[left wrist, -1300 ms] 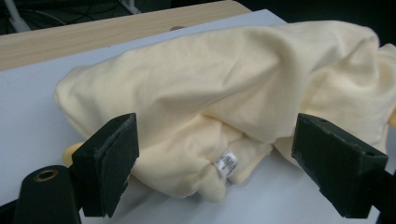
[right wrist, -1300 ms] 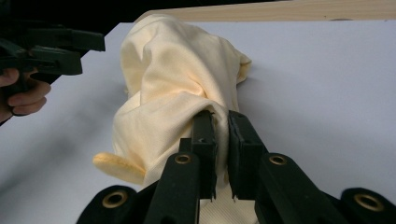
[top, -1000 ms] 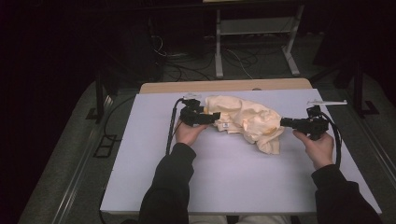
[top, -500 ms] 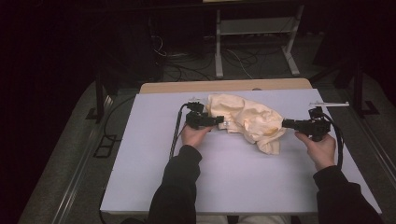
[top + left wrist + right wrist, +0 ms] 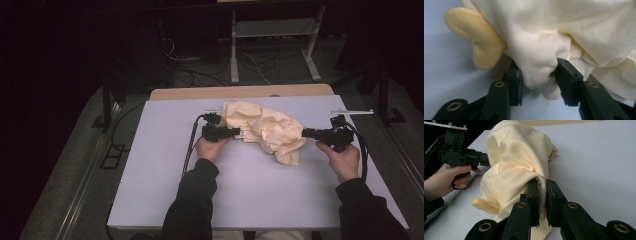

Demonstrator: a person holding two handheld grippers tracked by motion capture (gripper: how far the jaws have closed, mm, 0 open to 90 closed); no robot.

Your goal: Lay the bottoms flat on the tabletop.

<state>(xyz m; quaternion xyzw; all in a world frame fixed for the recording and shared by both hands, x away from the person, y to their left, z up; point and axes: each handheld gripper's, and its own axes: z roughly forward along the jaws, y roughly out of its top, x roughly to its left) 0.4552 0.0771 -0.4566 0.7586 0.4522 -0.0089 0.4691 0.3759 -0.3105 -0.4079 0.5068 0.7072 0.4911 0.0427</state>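
Cream garment (image 5: 265,129), bunched at mid-table (image 5: 150,200) between the two grippers. Left gripper (image 5: 239,133), at the heap's 9 o'clock edge, pinches a fat fold with a ribbed hem; its jaws stand apart around the bulk. Right gripper (image 5: 304,133), at 3 o'clock, has jaws nearly pressed together on a thin ply (image 5: 541,195). The knit looks light, soft and limp: it should drape and stretch rather than slide. Ribbed edges and seams probably offer the firmest hold; a single ply may slip free.
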